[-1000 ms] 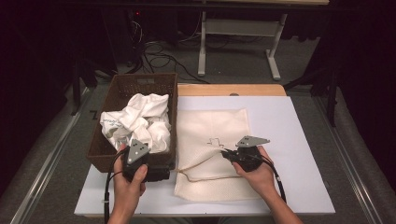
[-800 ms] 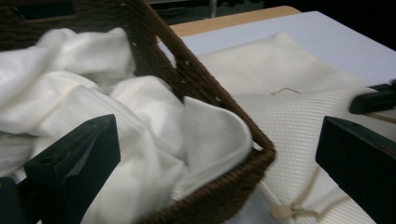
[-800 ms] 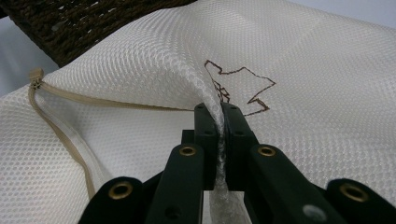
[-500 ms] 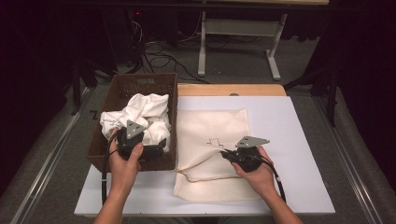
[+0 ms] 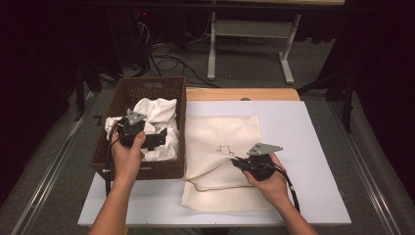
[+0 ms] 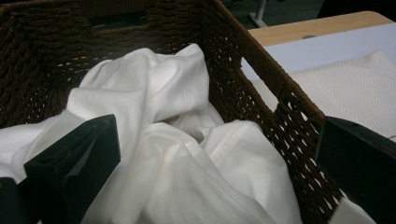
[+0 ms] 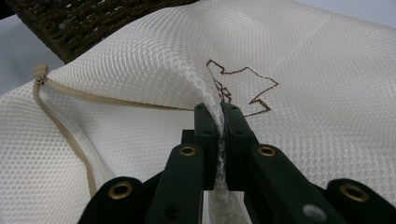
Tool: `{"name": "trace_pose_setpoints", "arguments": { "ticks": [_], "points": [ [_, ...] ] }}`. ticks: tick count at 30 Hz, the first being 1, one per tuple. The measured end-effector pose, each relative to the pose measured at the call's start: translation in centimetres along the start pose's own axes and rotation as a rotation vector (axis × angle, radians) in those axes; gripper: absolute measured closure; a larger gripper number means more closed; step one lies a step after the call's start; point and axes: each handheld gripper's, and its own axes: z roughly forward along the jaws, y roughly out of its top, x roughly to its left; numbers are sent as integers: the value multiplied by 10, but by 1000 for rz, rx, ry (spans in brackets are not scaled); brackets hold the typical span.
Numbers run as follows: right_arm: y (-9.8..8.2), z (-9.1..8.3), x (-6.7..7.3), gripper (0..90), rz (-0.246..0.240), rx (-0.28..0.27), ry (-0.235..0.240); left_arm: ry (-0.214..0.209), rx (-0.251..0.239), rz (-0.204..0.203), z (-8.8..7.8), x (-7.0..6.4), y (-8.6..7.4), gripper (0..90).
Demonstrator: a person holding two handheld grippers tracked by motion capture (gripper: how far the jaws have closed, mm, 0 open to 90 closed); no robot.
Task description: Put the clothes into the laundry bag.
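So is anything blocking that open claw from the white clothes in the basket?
Nothing visible does. The left claw hangs open right above the white clothes, inside the basket walls. The right claw pinches the mesh bag beside it.

Left gripper (image 5: pixel 155 139) over white cloth (image 5: pixel 159 111) in basket (image 5: pixel 147 89); right gripper (image 5: pixel 236 160) pinching mesh bag (image 5: pixel 230 129) on table (image 5: pixel 313 147).

- Left gripper (image 5: pixel 160 138): black body, grey three-cornered plate on top, black cable looping under the bare forearm.
- Right gripper (image 7: pixel 219 112): matte black jaws with brass-ringed screw holes, same grey plate, black cable trailing.
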Motion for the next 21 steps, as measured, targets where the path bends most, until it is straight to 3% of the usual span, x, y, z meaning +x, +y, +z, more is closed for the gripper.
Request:
{"name": "trace_pose_setpoints", "arguments": {
  "ticks": [5, 10, 12, 21],
  "points": [
    [0, 0, 0, 873, -3, 2, -1, -35, 73, -55, 9, 11, 5, 2],
    [0, 0, 1, 873, -11, 2, 0, -11, 107, -55, 13, 16, 12, 2],
    [0, 0, 1, 873, -8, 2, 1, 25, 105, -48, 16, 21, 14, 2],
    [-1, -1, 1, 872, -10, 5, 13, 69, 222, -159, 40, 43, 10, 2]
  ]
}}
